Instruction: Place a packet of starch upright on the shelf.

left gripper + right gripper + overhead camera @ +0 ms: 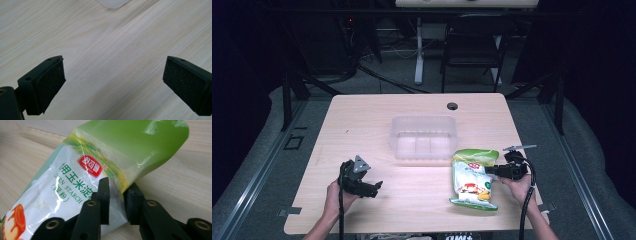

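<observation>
A clear plastic bin (423, 136) sits near the middle of the tabletop (362, 120), a little toward the far edge; through its translucent walls faint dividers mark off compartments along the near side, and nothing can be made out inside them. Between the bin and the near right corner lies a bag of corn starch (473, 179), its green folded top pointing toward the bin and its bottom toward the near edge. The right hand-held gripper (498, 170) reaches in from the right edge and meets the bag's side. The right gripper view gives the pack up close: a glossy green top, a white body, a red oval logo, green Chinese characters over the words "CORN STARCH" (75, 187), and an orange picture at the lower corner. There the right hand-held gripper (117, 200) has its jaws closed to a narrow gap with the bag's edge pinched between the pads. The left hand-held gripper (371, 187) sits toward the near left corner, held in the person's left hand (336, 196), well apart from bag and bin. In the left gripper view the left hand-held gripper (113, 80) has its jaws spread wide over bare wood grain, gripping nothing, with a corner of the clear bin (113, 3) at the top edge.
</observation>
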Available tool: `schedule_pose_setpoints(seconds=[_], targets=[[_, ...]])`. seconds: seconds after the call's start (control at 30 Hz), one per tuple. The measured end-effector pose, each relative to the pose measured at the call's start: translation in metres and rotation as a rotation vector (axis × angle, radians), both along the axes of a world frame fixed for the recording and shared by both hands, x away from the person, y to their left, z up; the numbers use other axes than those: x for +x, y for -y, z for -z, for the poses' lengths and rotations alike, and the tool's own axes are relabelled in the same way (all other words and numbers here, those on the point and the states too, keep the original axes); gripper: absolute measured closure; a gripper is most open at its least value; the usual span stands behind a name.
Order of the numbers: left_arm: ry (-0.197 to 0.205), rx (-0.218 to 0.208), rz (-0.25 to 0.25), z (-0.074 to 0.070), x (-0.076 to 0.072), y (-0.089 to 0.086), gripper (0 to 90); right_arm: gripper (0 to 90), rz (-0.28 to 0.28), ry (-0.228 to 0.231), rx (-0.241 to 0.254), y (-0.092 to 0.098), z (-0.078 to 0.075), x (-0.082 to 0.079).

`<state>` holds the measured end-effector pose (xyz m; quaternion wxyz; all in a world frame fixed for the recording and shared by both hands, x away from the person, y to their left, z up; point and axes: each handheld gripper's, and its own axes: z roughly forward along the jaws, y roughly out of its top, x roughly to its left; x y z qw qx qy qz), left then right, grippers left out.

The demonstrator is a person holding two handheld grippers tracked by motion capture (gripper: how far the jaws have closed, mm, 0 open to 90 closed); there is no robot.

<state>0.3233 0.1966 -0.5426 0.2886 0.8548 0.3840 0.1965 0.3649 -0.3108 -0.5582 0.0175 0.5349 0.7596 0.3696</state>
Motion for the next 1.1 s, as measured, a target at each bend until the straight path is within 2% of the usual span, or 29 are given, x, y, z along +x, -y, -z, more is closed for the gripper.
schedule_pose_setpoints(seconds=[0.1, 0.27, 0.47, 0.87, 1.1], targets=[[-0.005, -0.005, 0.001, -0.001, 0.000, -0.001, 3.7, 83.9, -0.006, 0.004, 0.003, 0.001, 0.000, -0.001], [0.003, -0.005, -0.005, -0.001, -0.001, -0.002, 3.7, 85.9, -0.012, 0.001, -0.008, 0.002, -0.003, -0.003], [-0.001, -0.006, -0.003, -0.002, 0.000, -0.003, 3.7, 86.8, -0.007, -0.006, 0.004, 0.004, -0.008, -0.006], [-0.004, -0.010, -0.004, -0.002, 0.000, -0.004, 3.8, 87.6, 0.025, 0.021, 0.079, 0.009, -0.031, -0.021], [-0.004, -0.013, -0.008, -0.001, 0.000, -0.004, 3.8, 88.4, 0.021, 0.046, 0.120, 0.010, -0.044, -0.027]])
